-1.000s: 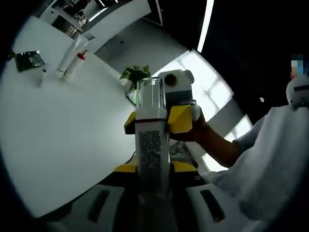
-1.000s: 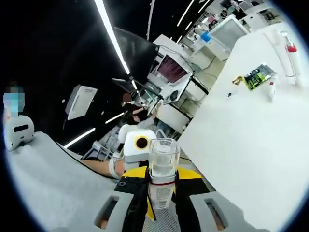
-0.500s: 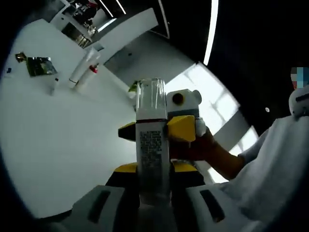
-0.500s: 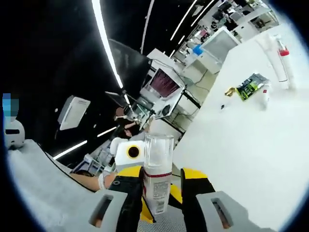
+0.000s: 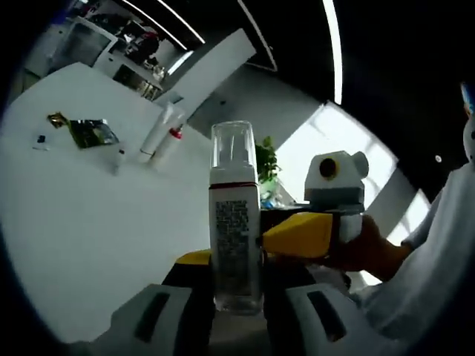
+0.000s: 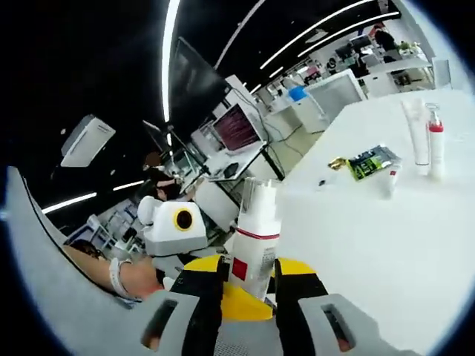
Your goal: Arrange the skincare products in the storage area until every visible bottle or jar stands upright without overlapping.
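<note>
Currently the pump bottle [image 5: 235, 222] sits clamped upright in the left tool [image 5: 236, 297], above the worktop [image 5: 89, 215]; right tool [image 5: 315, 233] at 3 o'clock, state unclear. Lower squarely, base flat, clear of the tubes [image 5: 159, 133].

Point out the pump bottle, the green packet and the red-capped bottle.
pump bottle [image 5: 236, 245]: left gripper view, on its printed label.
green packet [image 6: 370, 162]: right gripper view, on its flat face.
red-capped bottle [image 6: 436, 147]: right gripper view, on its white body below the cap.
</note>
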A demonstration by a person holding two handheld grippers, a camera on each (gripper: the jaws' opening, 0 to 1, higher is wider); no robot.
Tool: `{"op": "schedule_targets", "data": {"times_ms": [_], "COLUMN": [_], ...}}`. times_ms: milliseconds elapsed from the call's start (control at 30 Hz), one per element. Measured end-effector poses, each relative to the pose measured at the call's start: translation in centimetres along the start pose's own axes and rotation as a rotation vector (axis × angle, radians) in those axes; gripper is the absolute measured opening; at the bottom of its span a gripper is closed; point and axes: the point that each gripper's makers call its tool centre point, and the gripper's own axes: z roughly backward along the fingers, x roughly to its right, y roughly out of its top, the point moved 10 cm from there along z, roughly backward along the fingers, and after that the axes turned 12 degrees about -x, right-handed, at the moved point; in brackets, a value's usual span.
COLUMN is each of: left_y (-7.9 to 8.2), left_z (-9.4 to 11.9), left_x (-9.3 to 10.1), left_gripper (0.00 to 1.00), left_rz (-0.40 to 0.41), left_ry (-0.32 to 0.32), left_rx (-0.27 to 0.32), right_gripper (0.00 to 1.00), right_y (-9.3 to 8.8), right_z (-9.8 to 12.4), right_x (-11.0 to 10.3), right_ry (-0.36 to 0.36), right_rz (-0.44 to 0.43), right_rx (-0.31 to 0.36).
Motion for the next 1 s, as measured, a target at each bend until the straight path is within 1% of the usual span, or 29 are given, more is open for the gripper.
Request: {"op": "schedule_targets", "data": {"times_ms": [67, 233, 300, 400, 533, 733, 767, 867, 1000], "left_y": [-0.01, 0.04, -0.01, -0.16, -0.23, -0.15, -0.14, -0.11, -0.05], "left_z": [-0.06, 0.07, 0.05, -0.23, -0.36, -0.52, -0.53, -0.49, -0.44], "left_x": [0.1, 0.01, 0.06, 0.14, 0.24, 0.43, 0.43, 0.39, 0.4], "left_gripper": [0.21, 0.21, 0.21, 0.21, 0.21, 0.21, 0.21, 0.21, 0.21], "left_rz": [-0.015, -0.01, -0.016, -0.02, -0.04, -0.036, -0.037, -0.037, -0.056], "left_ry": [0.004, -0.004, -0.002, -0.007, -0.02, -0.031, -0.031, -0.03, -0.014], "left_rx": [-0.006, 0.001, -0.005, -0.022, -0.03, -0.024, -0.024, -0.02, -0.016], "right_gripper": [0.19, 0.17, 0.16, 0.15, 0.15, 0.15, 0.15, 0.15, 0.15], "right_y": [0.09, 0.14, 0.08, -0.05, -0.21, -0.21, -0.17, -0.07, 0.01], "right_z": [-0.06, -0.17, -0.17, -0.08, 0.27, 0.57, 0.56, 0.52, 0.47], "right_x": [0.16, 0.08, -0.04, -0.15, -0.17, -0.3, -0.45, -0.6, -0.61], "right_ry": [-0.01, -0.017, -0.021, -0.026, -0.028, -0.035, -0.046, -0.052, -0.067], "right_rz": [-0.017, -0.014, 0.006, 0.052, 0.072, 0.102, 0.12, 0.14, 0.161], "right_rx": [0.013, 0.029, 0.026, 0.005, 0.007, 0.019, 0.02, 0.017, 0.015]}}
